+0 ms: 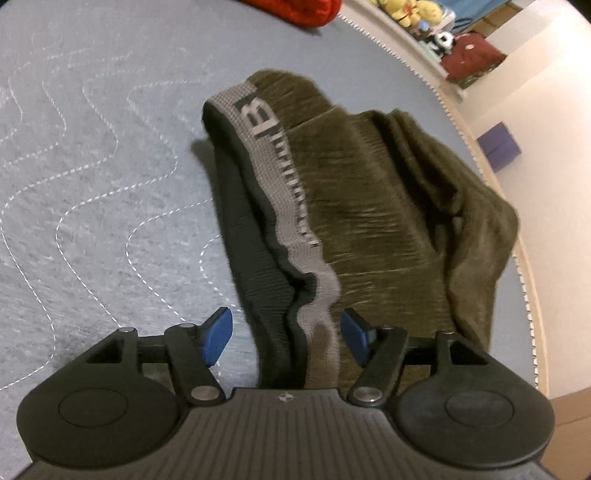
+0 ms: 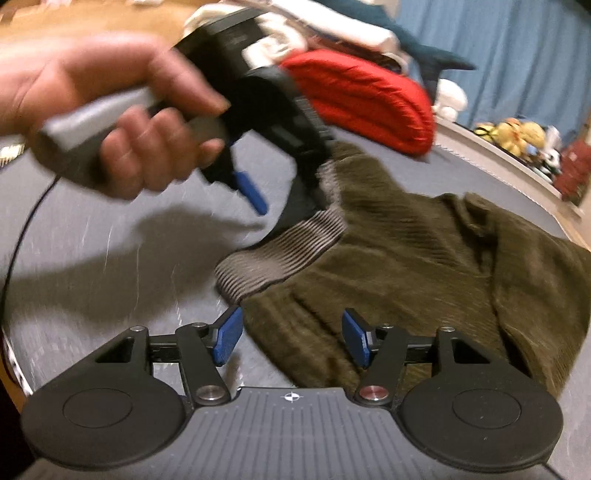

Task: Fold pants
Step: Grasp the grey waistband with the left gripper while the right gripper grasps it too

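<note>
Olive-green corduroy pants (image 1: 369, 206) with a grey waistband (image 1: 280, 173) lie bunched on a grey quilted bed (image 1: 92, 166). My left gripper (image 1: 286, 338) is open, its blue pads on either side of the waistband end, with the cloth between them. In the right wrist view the pants (image 2: 406, 258) lie ahead. My right gripper (image 2: 291, 338) is open over the near edge of the cloth. The left gripper also shows in the right wrist view (image 2: 255, 192), held in a hand at the waistband (image 2: 280, 254). The right wrist view is blurred by motion.
A red garment (image 2: 362, 99) lies at the far side of the bed, with white and teal cloth behind it. The bed's edge (image 1: 458, 122) curves on the right. Beyond it are stuffed toys (image 1: 410, 11), a dark red bag (image 1: 472, 55) and a purple box (image 1: 498, 146).
</note>
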A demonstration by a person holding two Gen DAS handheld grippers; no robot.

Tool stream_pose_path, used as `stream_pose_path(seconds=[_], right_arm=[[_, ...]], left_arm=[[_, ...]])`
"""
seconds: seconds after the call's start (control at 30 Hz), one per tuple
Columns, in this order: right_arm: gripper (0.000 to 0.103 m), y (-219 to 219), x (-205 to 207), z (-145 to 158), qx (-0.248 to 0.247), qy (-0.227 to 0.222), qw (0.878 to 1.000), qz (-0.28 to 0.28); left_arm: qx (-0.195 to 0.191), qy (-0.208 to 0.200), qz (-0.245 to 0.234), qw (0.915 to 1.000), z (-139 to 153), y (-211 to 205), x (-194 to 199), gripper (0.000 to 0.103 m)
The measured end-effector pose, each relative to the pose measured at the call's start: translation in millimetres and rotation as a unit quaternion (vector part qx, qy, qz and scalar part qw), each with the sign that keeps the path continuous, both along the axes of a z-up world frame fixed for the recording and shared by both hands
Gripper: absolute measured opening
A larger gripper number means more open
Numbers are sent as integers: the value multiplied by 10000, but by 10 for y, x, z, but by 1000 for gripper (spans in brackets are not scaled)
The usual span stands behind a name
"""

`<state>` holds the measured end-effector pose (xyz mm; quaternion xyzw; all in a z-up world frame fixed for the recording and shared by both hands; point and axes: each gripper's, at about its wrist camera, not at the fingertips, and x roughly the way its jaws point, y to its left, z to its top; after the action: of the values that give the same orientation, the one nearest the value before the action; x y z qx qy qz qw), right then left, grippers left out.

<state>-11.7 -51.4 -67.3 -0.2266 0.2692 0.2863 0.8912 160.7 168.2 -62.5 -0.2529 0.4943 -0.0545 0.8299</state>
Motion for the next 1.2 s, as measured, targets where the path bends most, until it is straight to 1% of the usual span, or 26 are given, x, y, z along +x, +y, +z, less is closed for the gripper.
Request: stream_pose_path(seconds=[0.07, 0.17, 0.2, 0.23, 0.3, 0.33, 0.37, 0.4, 0.43, 0.47, 0.53, 0.57, 0.67, 0.8, 0.83, 0.93, 1.03, 1.13, 1.2], right_arm=[[63, 69, 2, -80, -194, 31, 9998, 72], [63, 132, 41, -166, -459, 59, 9989, 86], [63, 143, 56, -180, -495, 63, 9987, 71], [62, 130, 51, -195, -486, 69, 9988, 53], [57, 147, 64, -192, -473, 112, 9988, 50], [47, 156, 58, -192, -472, 150, 9987, 91], [37, 176, 68, -202, -478, 187, 9986, 139], [32, 197, 63, -204, -493, 206, 9984, 202], [23, 219, 55, -205, -539, 187, 9981, 249], [17, 238, 41, -204, -587, 145, 9978, 289], [12, 261, 0, -178, -614, 72, 9975, 355], [11, 259, -12, -154, -593, 36, 9976, 360], [10, 276, -131, -40, -459, -156, 9979, 440], [10, 402, -449, 156, -184, -643, 9934, 932], [9, 455, -535, 203, -80, -760, 9915, 1054], [9, 604, -722, 334, 304, -893, 9863, 1356], [9, 820, -972, 429, 639, -968, 9759, 1849], [9, 1061, -1144, 432, 754, -904, 9669, 2266], [10, 1217, -1247, 404, 690, -885, 9650, 2370]], left_arm=[[-54, 82, -32, 9999, -85, -51, 28, 71], [212, -112, -269, 9994, -107, -214, 70, 76], [267, -168, -376, 9988, -109, -275, 78, 76], [350, -213, -448, 9982, -117, -334, 82, 78], [591, -286, -532, 9964, -121, -430, 82, 78], [749, -336, -594, 9949, -117, -480, 86, 73], [945, -390, -621, 9928, -110, -513, 76, 58], [1103, -420, -622, 9911, -105, -530, 73, 50], [1089, -462, -619, 9910, -102, -513, 65, 37], [983, -472, -582, 9923, -94, -480, 71, 26], [799, -556, -490, 9940, -26, -398, 41, 19], [724, -660, -474, 9941, 30, -364, 5, 17], [689, -1063, -476, 9908, 258, -274, -144, 15], [486, -1409, -128, 9887, 572, 75, -413, 14], [506, -1462, -30, 9879, 638, 186, -497, 14], [659, -1434, 289, 9870, 756, 534, -766, 14], [757, -1381, 575, 9858, 826, 875, -1074, 14], [994, -1288, 791, 9835, 923, 1167, -1405, 14], [1035, -1110, 887, 9844, 902, 1362, -1536, 15]])
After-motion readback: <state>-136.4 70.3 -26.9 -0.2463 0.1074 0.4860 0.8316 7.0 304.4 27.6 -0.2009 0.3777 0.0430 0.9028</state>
